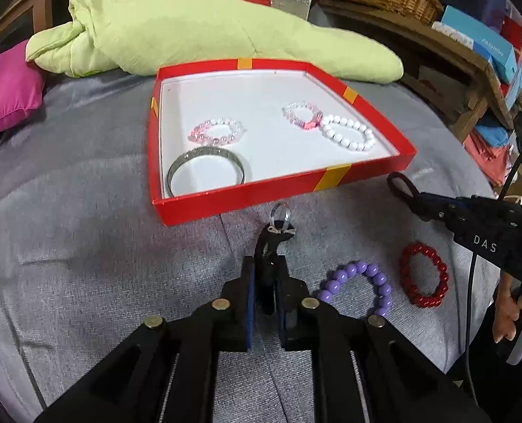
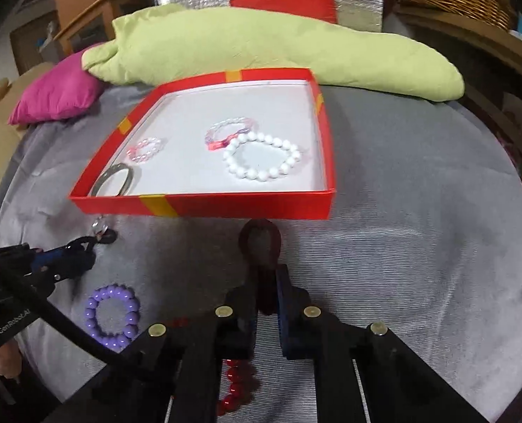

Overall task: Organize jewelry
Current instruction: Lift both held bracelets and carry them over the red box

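Left tongs (image 1: 277, 234) clenched on a small ring beside the red box on a grey-covered surface.

The grey fabric surface (image 1: 102, 239) carries a long green cushion (image 1: 204, 31) and a pink pillow (image 1: 7, 88) at the far side, with the shallow red box (image 1: 278, 195) in front of them. Inside the box lie a white bead bracelet (image 1: 349, 133), touching a clear-and-pink bracelet (image 1: 301, 114), a pale pink bead bracelet (image 1: 217, 130) apart from those, and a silver bangle (image 1: 206, 169) in the near left corner. Outside it, near the right tongs (image 2: 261, 236), lie a purple bead bracelet (image 1: 359, 287) and a red bead bracelet (image 1: 423, 275) just beside each other. The left tongs grasp a small clear ring (image 1: 281, 213), upright, just short of the box's near wall. The right tongs' looped tips appear closed together with nothing between them.
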### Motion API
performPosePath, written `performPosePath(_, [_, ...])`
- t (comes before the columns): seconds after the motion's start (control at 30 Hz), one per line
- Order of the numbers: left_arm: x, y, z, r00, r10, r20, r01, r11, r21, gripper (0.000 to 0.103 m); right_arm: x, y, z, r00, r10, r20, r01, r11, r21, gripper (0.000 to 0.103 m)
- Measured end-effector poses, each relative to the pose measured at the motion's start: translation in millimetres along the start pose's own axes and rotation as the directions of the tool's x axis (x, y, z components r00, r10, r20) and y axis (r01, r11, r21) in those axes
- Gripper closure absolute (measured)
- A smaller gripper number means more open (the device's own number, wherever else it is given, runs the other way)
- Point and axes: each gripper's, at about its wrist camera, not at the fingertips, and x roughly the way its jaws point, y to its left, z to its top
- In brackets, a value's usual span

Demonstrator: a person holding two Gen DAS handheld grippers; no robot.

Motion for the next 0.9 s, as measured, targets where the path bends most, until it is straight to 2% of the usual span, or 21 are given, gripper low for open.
performPosePath(0.17, [-17,-9,2,0.998,-0.028,0.064,0.025,0.998,0.049,0.097,-21,-16,4,0.993,0.104,0.065,-0.107,0.993,0.057,0.093])
performPosePath(0.33, [-35,-18,5,0.987,-0.1,0.123,0.09,0.992,0.087,0.097,-42,-27,9,0.967,0.208,0.144,-0.223,0.97,0.098,0.093])
performPosePath(0.5, [-49,-23,17,0.97,-0.135,0.202,0.118,0.989,0.092,0.097,-58,-26,19,0.946,0.225,0.234,-0.253,0.962,0.097,0.093])
performPosePath(0.57, [-50,-23,24,0.965,-0.146,0.218,0.131,0.988,0.08,0.097,-55,-26,28,0.947,0.211,0.241,-0.241,0.965,0.103,0.093])
performPosePath(0.7, [-38,-29,48,0.97,-0.129,0.207,0.114,0.99,0.082,0.097,-37,-29,54,0.954,0.197,0.227,-0.233,0.962,0.142,0.093])
performPosePath(0.9, [5,-27,80,0.988,-0.112,0.102,0.108,0.993,0.043,0.097,8,-34,99,0.962,0.199,0.187,-0.234,0.953,0.192,0.093])
